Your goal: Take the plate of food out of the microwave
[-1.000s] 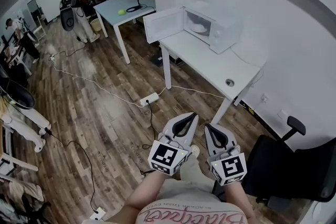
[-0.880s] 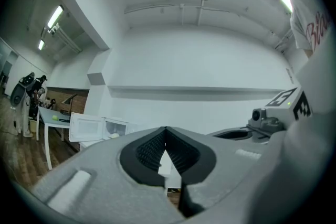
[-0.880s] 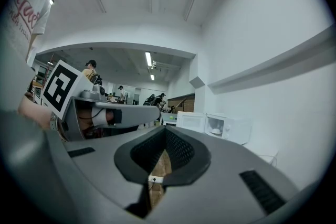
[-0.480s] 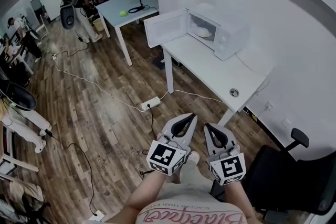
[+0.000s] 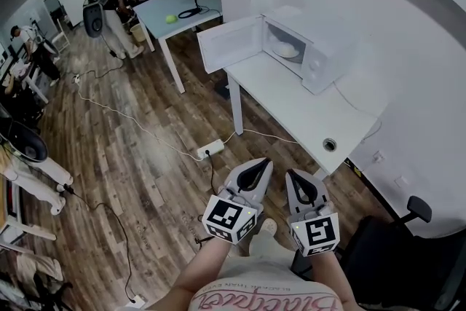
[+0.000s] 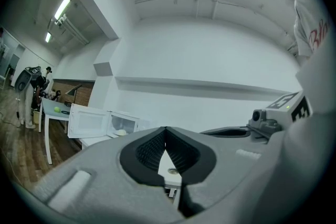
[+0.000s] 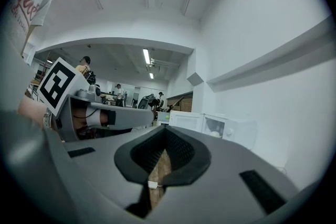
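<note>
A white microwave point(image 5: 314, 49) stands on the far end of a white table point(image 5: 291, 109), its door point(image 5: 229, 44) swung wide open to the left. Inside it lies a white plate of pale food point(image 5: 285, 49). My left gripper point(image 5: 261, 164) and right gripper point(image 5: 297, 175) hover side by side low over the floor, well short of the table, both shut and holding nothing. In the left gripper view the microwave point(image 6: 125, 123) is small and far beyond the touching tips point(image 6: 166, 131). The right gripper view shows the microwave point(image 7: 227, 128) at right past its closed tips point(image 7: 166, 130).
A power strip point(image 5: 208, 150) and cables lie on the wood floor in front of the table. A black office chair point(image 5: 408, 247) stands at lower right. A pale blue table point(image 5: 164, 7) with a green ball point(image 5: 169, 18) and several people are at the back left.
The view has drifted so the table and microwave sit a little further right and nearer. Both grippers keep the same low, shut pose.
</note>
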Tool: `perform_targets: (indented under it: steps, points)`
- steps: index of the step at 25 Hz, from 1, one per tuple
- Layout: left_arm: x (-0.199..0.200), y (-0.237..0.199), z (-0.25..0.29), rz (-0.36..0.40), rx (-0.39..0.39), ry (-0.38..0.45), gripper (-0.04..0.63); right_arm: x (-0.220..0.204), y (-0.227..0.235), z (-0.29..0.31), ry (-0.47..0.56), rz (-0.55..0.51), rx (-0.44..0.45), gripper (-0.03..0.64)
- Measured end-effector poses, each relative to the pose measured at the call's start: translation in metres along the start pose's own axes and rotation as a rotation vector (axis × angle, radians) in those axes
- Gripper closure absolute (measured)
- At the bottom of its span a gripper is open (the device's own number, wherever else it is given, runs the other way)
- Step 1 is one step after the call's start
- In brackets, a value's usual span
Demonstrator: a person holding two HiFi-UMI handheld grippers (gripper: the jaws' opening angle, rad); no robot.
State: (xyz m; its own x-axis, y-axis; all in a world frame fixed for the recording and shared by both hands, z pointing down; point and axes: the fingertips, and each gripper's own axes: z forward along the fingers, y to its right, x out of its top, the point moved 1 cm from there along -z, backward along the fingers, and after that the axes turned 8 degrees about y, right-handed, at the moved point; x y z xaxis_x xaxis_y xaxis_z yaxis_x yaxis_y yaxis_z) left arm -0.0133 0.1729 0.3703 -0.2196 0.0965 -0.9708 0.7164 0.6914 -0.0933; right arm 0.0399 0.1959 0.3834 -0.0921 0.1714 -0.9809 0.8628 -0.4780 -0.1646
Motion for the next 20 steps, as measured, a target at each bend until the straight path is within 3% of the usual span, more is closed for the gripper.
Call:
perform_targets:
  steps: [20]
  points:
    - [-0.014,-0.060,0.124,0.002,0.037,0.010,0.591,-0.017,0.104,0.099,-0.021,0.039,0.035,0.612]
